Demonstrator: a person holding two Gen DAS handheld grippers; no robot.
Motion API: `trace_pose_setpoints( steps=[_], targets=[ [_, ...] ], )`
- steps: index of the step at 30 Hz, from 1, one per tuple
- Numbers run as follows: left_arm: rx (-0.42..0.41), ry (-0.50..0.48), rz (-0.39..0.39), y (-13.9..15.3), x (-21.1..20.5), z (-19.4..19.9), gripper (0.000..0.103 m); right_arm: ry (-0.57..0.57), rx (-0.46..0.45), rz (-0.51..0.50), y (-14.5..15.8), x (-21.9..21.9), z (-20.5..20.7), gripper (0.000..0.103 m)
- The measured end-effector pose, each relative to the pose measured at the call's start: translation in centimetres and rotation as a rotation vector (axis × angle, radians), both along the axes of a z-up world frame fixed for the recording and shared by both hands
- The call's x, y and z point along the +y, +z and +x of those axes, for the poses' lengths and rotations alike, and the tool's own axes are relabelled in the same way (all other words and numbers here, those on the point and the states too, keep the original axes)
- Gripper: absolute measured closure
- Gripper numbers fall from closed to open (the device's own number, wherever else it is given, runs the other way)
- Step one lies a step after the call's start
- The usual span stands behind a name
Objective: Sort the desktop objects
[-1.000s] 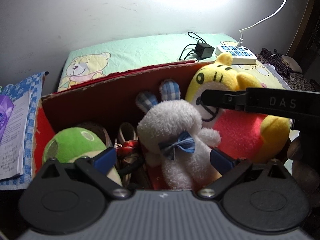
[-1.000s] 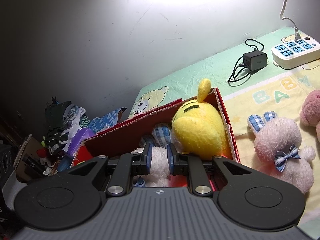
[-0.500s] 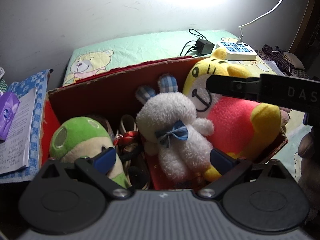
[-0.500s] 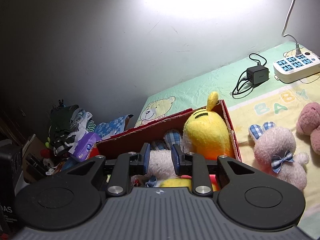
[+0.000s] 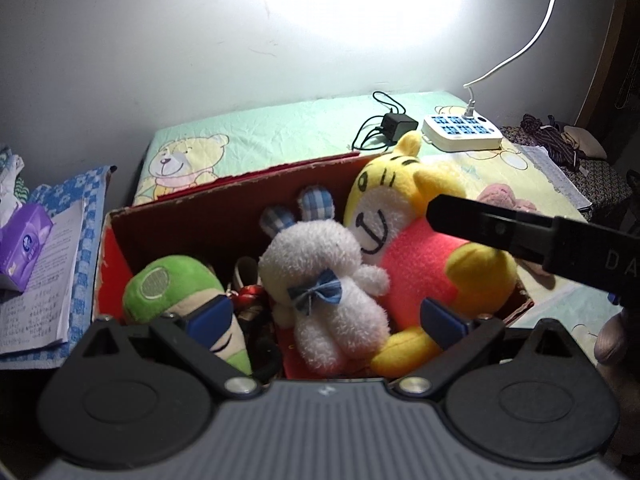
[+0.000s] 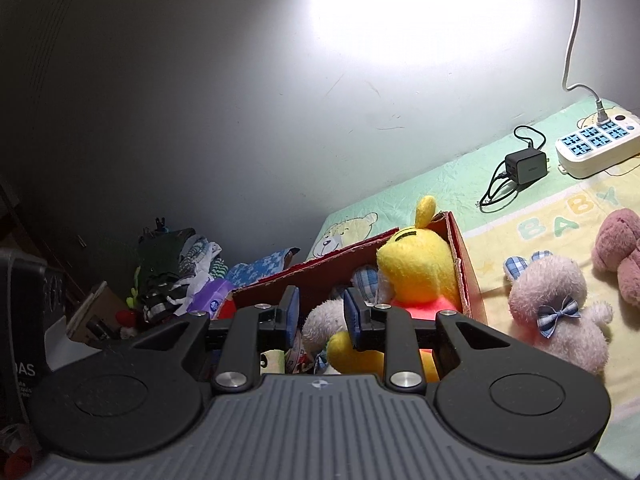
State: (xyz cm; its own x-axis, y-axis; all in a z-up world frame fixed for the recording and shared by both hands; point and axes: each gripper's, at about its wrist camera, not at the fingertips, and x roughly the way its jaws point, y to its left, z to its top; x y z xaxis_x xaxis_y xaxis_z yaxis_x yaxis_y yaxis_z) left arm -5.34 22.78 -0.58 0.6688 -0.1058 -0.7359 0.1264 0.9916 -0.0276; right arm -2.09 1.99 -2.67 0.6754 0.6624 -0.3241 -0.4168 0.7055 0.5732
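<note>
Below left claw (image 5: pixel 326 318), white bunny (image 5: pixel 334 296), boxed

A white power strip (image 5: pixel 462 132) lay on the bear-print sheet (image 5: pixel 280 136) by the wall, a black charger (image 5: pixel 397 124) just left of it, with a purple tissue pack (image 5: pixel 24 240) on papers (image 5: pixel 44 280) well left of the sheet.

Red box (image 5: pixel 224 216). Yellow tiger plush (image 5: pixel 420 240), pink-red belly. White rabbit plush (image 5: pixel 332 280), blue checked ears and bow. Green plush (image 5: pixel 168 284). Pale green bear-print sheet (image 5: pixel 280 132). Purple tissue pack (image 5: pixel 24 236). White power strip (image 6: pixel 596 148), blue sockets.
</note>
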Motion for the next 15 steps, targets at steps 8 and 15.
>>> trace_pose_setpoints(
  steps=[8,15],
  targets=[
    [-0.086,-0.09,-0.019,2.5,-5.4,-1.7,0.003,-0.064,0.056,0.138,-0.4,-7.6,0.6,0.075],
    [-0.087,-0.215,-0.077,2.3,-13.2,-0.7,0.003,-0.127,0.122,0.112,-1.8,-14.2,2.3,0.074]
  ],
)
